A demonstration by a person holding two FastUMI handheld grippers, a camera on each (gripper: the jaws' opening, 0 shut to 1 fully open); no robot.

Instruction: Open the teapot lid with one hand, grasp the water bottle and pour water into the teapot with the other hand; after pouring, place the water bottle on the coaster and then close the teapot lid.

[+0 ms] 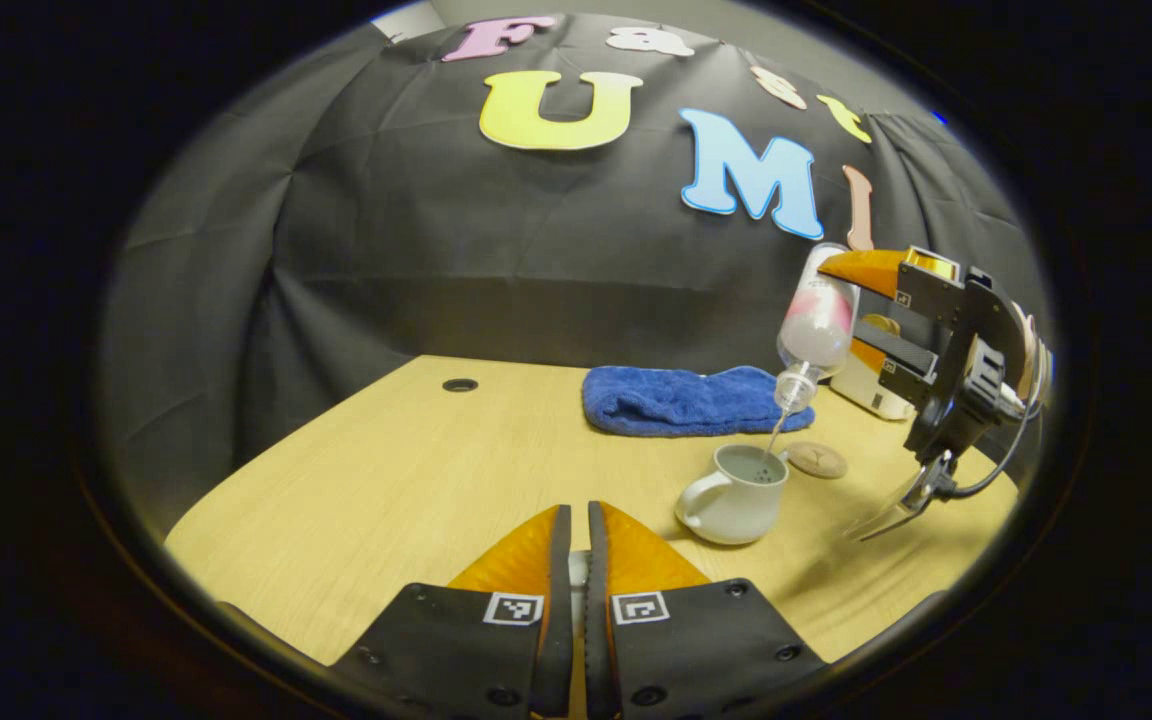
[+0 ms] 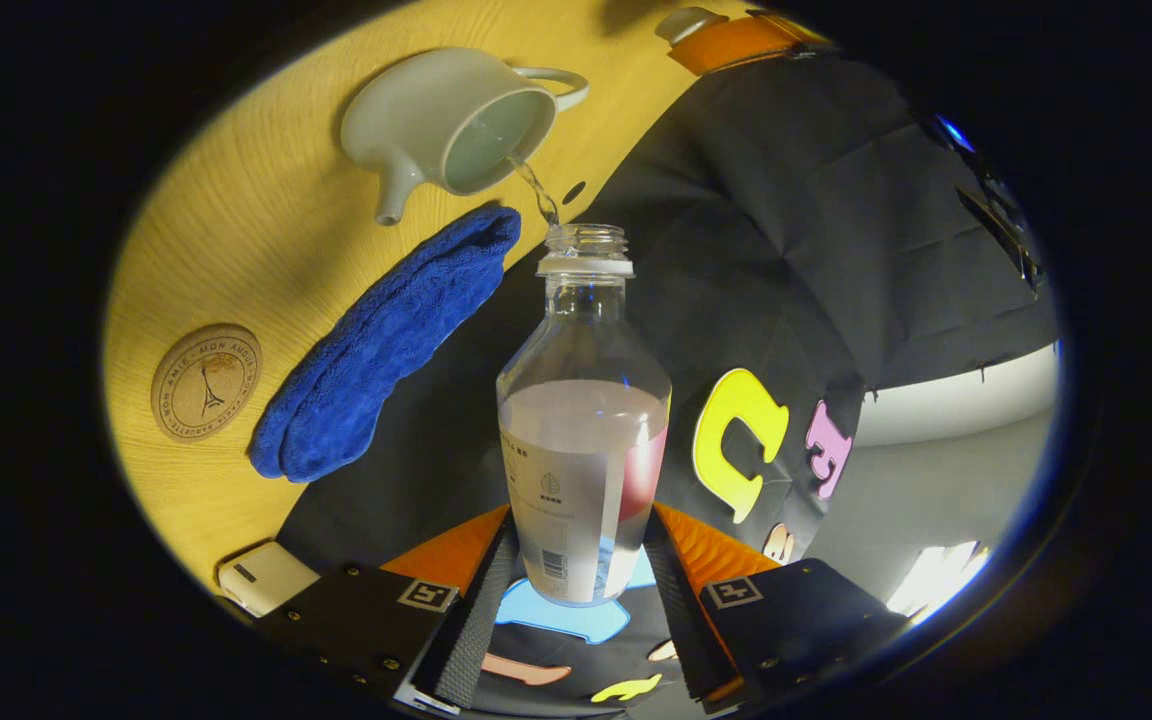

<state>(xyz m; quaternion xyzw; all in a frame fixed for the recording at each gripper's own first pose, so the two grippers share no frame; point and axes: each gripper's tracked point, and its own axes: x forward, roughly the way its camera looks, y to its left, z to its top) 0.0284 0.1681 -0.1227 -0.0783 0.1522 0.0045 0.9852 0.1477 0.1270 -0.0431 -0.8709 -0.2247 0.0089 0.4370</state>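
Observation:
The white teapot (image 1: 736,495) (image 2: 446,120) stands open on the wooden table. My right gripper (image 1: 851,305) (image 2: 581,520) is shut on the clear water bottle (image 1: 818,325) (image 2: 581,440), tilted neck-down over the pot. A thin stream of water runs from the uncapped neck into the opening. My left gripper (image 1: 578,512) is held low in front of the pot, jaws almost together on a pale sliver, the teapot lid (image 1: 579,580). In the right gripper view the lid (image 2: 686,22) shows at the left gripper's finger. The round cork coaster (image 1: 817,460) (image 2: 206,382) lies bare just behind the pot.
A folded blue towel (image 1: 686,400) (image 2: 386,340) lies behind the teapot near the back of the table (image 1: 386,480). A small white box (image 1: 871,392) (image 2: 261,575) sits at the far right. A cable hole (image 1: 459,384) marks the table's back left.

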